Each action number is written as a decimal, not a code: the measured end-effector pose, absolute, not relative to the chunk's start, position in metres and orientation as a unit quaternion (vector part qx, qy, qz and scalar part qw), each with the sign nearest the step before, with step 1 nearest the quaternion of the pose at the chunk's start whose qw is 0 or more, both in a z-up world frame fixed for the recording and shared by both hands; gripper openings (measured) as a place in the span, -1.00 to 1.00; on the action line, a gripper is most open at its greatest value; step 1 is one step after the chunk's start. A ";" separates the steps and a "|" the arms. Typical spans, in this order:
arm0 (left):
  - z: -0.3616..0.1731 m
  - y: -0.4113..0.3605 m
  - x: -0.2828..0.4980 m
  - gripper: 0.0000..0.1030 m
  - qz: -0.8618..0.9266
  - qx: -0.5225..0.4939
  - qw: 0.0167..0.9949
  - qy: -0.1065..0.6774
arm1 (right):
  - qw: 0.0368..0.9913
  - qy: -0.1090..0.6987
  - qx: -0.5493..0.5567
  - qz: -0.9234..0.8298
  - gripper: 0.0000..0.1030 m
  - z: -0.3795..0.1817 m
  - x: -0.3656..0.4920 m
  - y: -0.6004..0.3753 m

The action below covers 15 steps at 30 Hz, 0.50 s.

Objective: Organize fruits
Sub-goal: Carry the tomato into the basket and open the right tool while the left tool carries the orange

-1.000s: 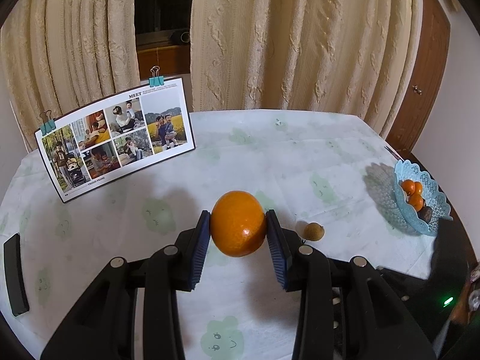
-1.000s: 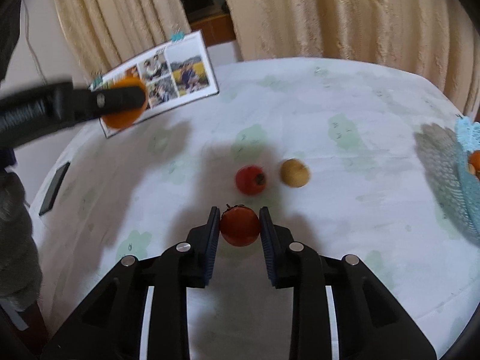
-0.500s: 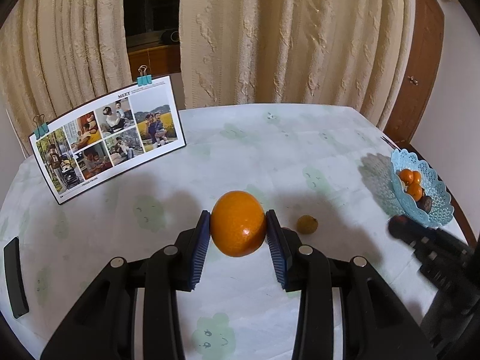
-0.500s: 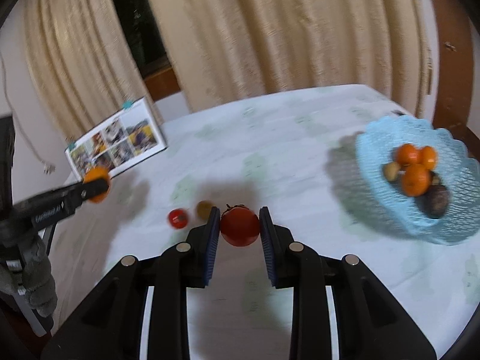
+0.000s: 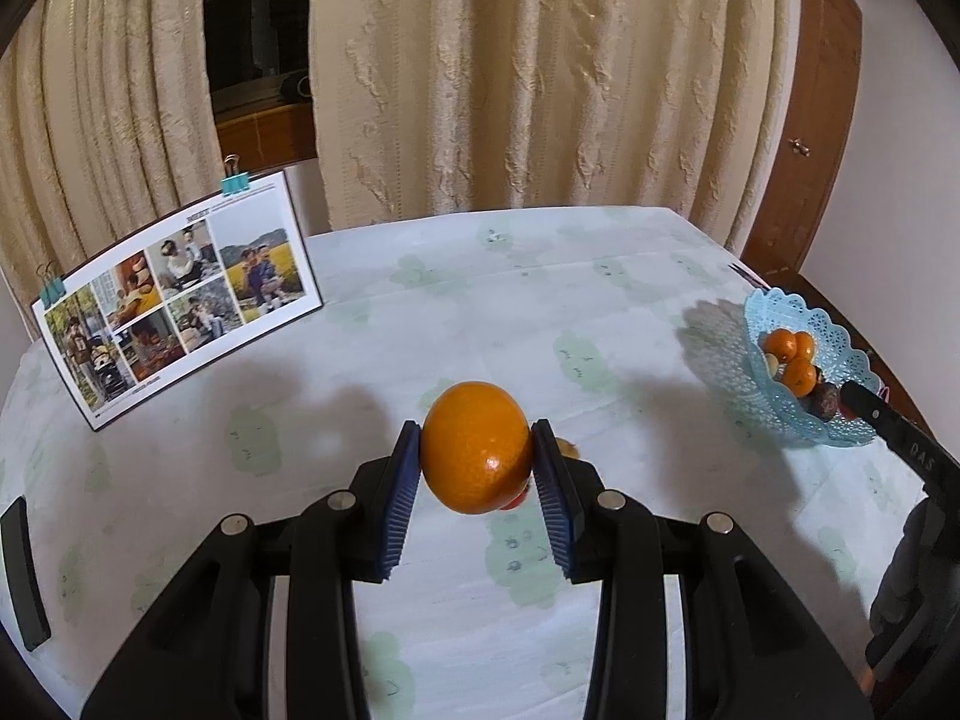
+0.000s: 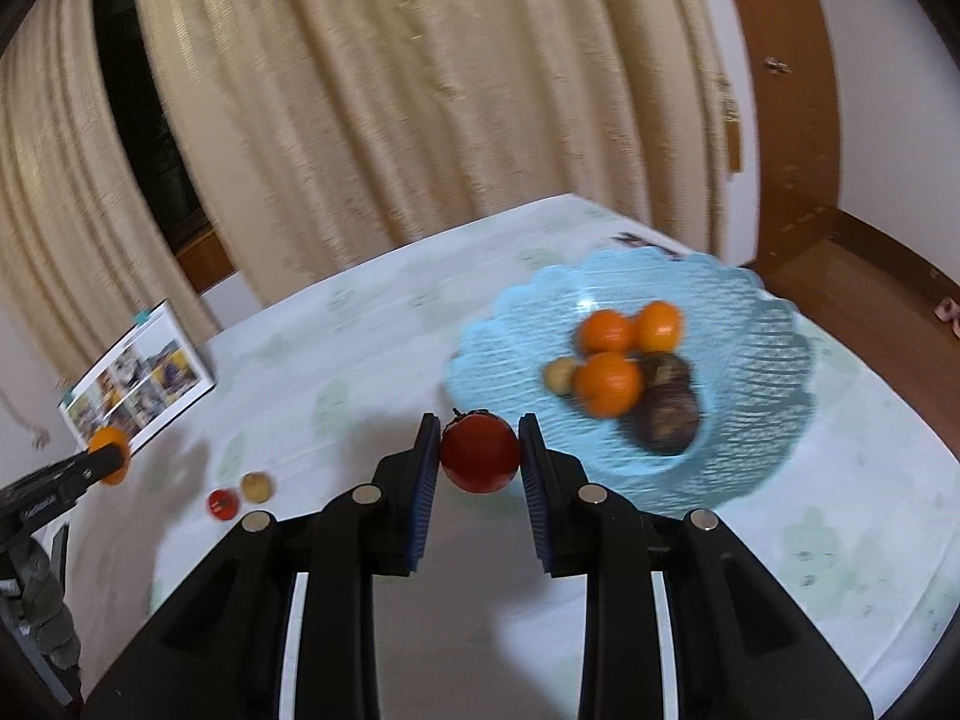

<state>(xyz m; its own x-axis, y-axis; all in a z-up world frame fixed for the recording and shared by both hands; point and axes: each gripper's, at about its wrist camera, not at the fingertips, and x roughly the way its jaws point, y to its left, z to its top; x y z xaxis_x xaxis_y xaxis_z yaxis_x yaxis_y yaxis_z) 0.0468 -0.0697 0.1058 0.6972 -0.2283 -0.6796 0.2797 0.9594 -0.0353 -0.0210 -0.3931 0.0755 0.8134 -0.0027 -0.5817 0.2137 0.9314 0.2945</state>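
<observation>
My left gripper [image 5: 475, 474] has its blue pads pinching an orange [image 5: 475, 447] above the tablecloth, and my right gripper [image 6: 479, 468] is clamped on a red tomato [image 6: 480, 451] just short of the blue lace fruit basket [image 6: 762, 450]. Another little tomato [image 6: 223, 503] and a brownish fruit [image 6: 257, 486] sit on the table [image 6: 360, 372] near the photo board [image 5: 174, 294].

The left claw [image 5: 475, 468] grips an orange [image 5: 475, 447] above the table [image 5: 456, 312], blue fruit basket [image 5: 774, 384] at right.

Glossy orange [image 5: 474, 450], lacy plastic basket [image 6: 750, 420], rough cloth curtains [image 5: 540, 78].
</observation>
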 end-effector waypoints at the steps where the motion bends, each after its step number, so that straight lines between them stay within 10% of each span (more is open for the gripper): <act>1: 0.106 -0.072 0.047 -0.27 -0.139 0.036 0.920 0.364 | 0.935 0.299 0.179 -0.063 -0.46 0.075 -0.022 -0.398; 15: 0.106 -0.125 0.046 -0.27 -0.169 0.059 0.913 0.368 | 0.927 0.279 0.199 -0.151 -0.46 0.062 -0.036 -0.466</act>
